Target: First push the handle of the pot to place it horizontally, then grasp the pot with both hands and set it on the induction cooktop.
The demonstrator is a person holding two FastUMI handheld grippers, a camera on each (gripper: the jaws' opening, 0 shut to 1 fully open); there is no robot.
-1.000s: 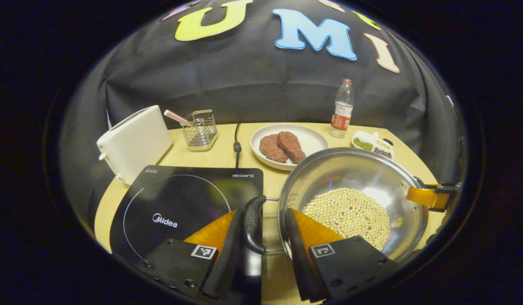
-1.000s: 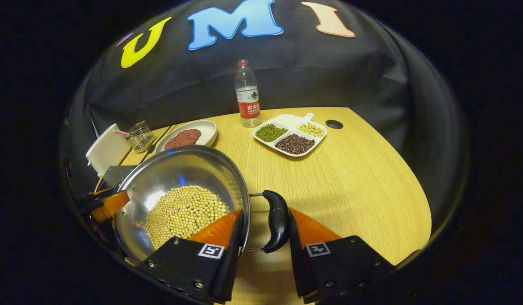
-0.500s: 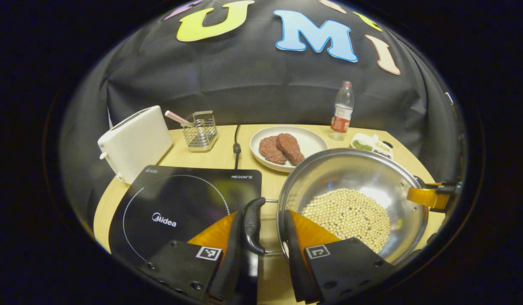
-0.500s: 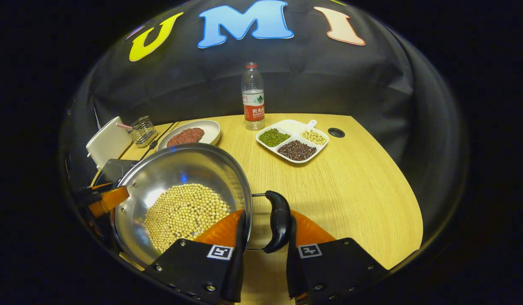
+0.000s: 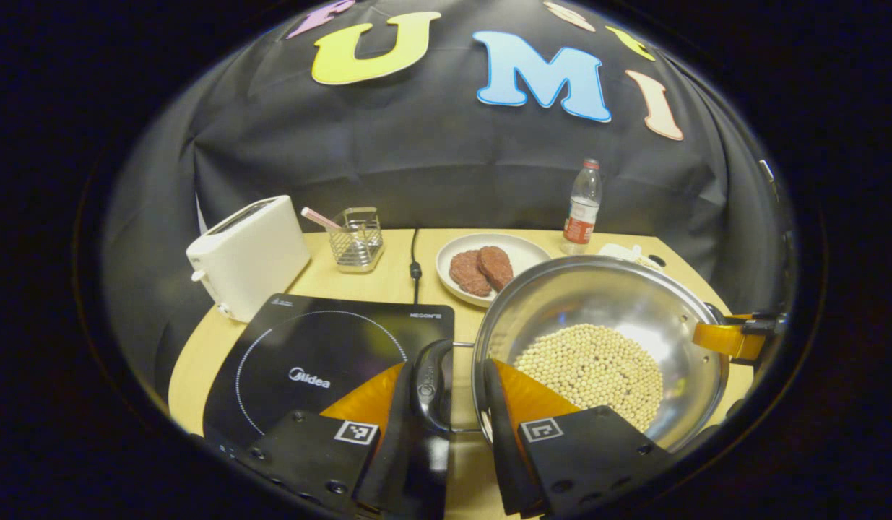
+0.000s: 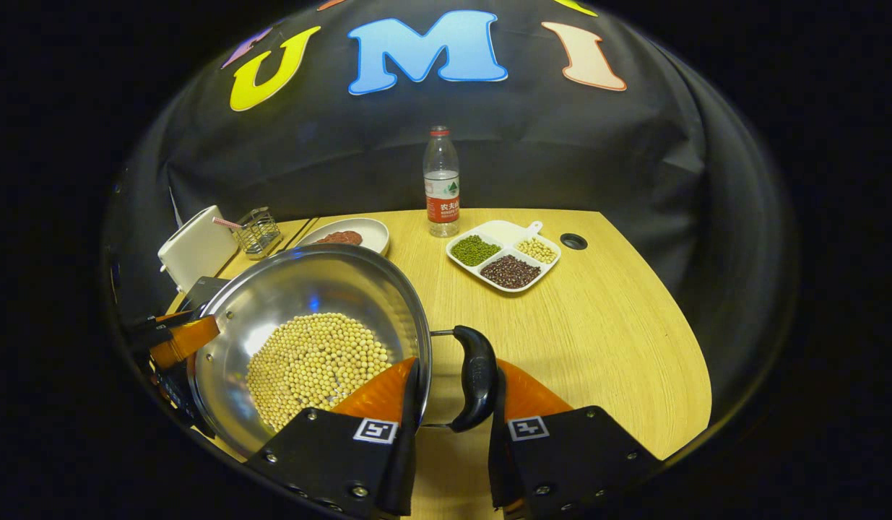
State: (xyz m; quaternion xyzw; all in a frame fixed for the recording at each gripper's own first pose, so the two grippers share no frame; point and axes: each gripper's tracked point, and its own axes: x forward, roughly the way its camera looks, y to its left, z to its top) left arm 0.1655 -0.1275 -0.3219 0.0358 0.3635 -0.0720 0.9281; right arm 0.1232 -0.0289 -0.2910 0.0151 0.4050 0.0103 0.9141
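- Around the pot (image 5: 604, 339) on the wooden table (image 6: 597, 318) stand a white toaster (image 5: 247, 253), a wire holder (image 5: 355, 238), a plate of meat (image 5: 489, 267), a water bottle (image 6: 441, 184) and a divided dish of beans (image 6: 503, 256).
- A black power cord (image 5: 414, 263) runs along the table behind the induction cooktop (image 5: 323, 365).
- The pot, holding pale beans, sits between the two grippers, just right of the cooktop and apparently raised off the table.
- The left gripper (image 5: 453, 404) is clamped across the pot's left handle (image 5: 430, 383) and rim.
- The right gripper (image 6: 453, 404) is narrowed around the right handle (image 6: 478, 375); full contact on both sides is unclear.
- The right gripper view shows a hole (image 6: 573, 240) in the table.
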